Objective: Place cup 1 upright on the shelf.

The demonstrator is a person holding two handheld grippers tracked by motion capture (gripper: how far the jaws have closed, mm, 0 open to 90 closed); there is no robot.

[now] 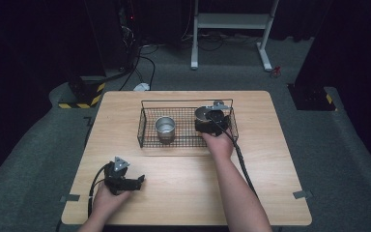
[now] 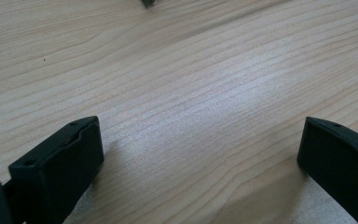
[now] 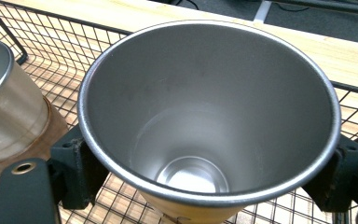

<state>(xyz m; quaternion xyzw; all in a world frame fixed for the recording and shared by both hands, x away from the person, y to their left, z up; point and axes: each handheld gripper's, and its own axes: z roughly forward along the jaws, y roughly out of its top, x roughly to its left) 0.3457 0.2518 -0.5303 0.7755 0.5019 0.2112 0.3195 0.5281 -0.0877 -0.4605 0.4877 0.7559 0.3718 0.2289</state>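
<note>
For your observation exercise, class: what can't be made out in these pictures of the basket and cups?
- Held cup, right gripper view: its base is cut off by the bottom edge.
- Second cup, same view: cut by the left edge.
- Right gripper, high view: jaws hidden under its body.
- Basket: wire mesh too fine.

A light wooden table (image 1: 183, 193) is set on grey carpet (image 1: 24, 154) in a dark room. A white metal stand (image 1: 232, 21) and cables (image 1: 145, 63) are seen beyond.

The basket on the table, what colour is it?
Black wire mesh basket, seen best in the high view.
</note>
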